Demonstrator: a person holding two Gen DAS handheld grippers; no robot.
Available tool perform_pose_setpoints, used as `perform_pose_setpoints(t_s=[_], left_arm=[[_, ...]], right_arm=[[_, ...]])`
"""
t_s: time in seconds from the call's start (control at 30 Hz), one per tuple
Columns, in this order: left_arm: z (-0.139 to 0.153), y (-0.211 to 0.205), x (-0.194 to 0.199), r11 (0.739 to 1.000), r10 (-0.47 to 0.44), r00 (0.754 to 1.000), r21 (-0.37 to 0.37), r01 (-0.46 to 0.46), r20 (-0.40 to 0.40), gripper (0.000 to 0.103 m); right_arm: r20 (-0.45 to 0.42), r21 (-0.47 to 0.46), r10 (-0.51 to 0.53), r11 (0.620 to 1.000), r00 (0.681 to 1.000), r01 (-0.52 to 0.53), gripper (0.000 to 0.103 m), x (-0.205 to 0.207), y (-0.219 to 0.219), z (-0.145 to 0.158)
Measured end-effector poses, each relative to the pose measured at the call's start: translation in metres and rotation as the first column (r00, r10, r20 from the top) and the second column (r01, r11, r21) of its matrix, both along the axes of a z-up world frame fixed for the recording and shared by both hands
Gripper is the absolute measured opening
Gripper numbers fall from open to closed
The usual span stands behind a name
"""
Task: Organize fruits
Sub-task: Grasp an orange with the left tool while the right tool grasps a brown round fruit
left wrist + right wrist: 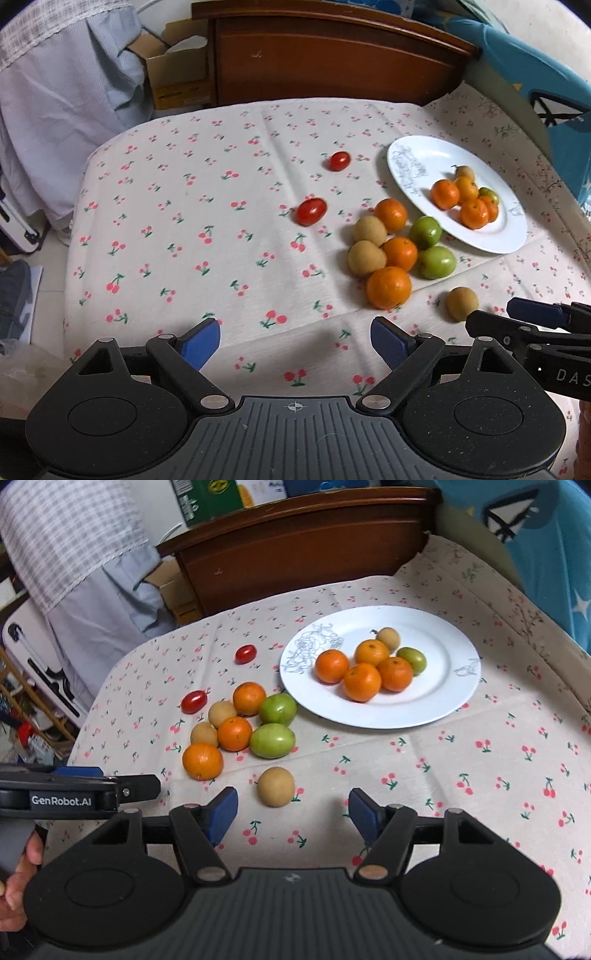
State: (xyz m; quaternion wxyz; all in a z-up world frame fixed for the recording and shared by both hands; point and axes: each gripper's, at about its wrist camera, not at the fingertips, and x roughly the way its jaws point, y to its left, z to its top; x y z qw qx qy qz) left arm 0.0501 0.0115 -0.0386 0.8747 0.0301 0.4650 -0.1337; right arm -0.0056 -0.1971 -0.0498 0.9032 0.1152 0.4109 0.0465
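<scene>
Your right gripper (288,812): jaws spread, empty, just short of one loose tan fruit (276,787). Your left gripper (295,341): spread, empty, over bare cloth. White plate (436,705): four oranges, one tan, one green fruit, so roughly a third looks sorted. Still on the tablecloth (461,794): a cluster (240,731) touching the plate's near rim, and two cherry tomatoes (194,701) apart.

Both the left hand-held gripper (295,341) and right hand-held gripper (291,814) hover side by side, jaws spread wide.
</scene>
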Motion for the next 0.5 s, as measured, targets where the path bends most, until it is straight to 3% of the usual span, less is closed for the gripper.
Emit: perform_pose_setpoints(t_s=[0.17,0.27,0.43,0.5], left_arm=[[-0.002,0.005,0.003,1.000,0.013,1.000,-0.006,-0.013,-0.004,0.090],[-0.002,0.003,0.003,1.000,0.000,1.000,-0.021,0.000,0.000,0.090],[-0.002,-0.003,0.001,0.999,-0.024,1.000,-0.030,0.024,0.020,0.090],[-0.001,-0.005,0.000,0.998,-0.038,0.999,-0.046,0.039,0.027,0.090]], right_arm=[[0.000,0.005,0.017,1.000,1.000,-0.017,0.055,0.006,0.005,-0.005],[-0.004,0.008,0.025,1.000,1.000,-0.025,0.044,0.010,0.008,-0.008],[0.008,-0.011,0.030,0.999,1.000,-0.030,0.037,0.014,0.011,-0.012],[0.007,-0.007,0.032,0.999,0.999,-0.032,0.025,0.014,0.011,-0.013]])
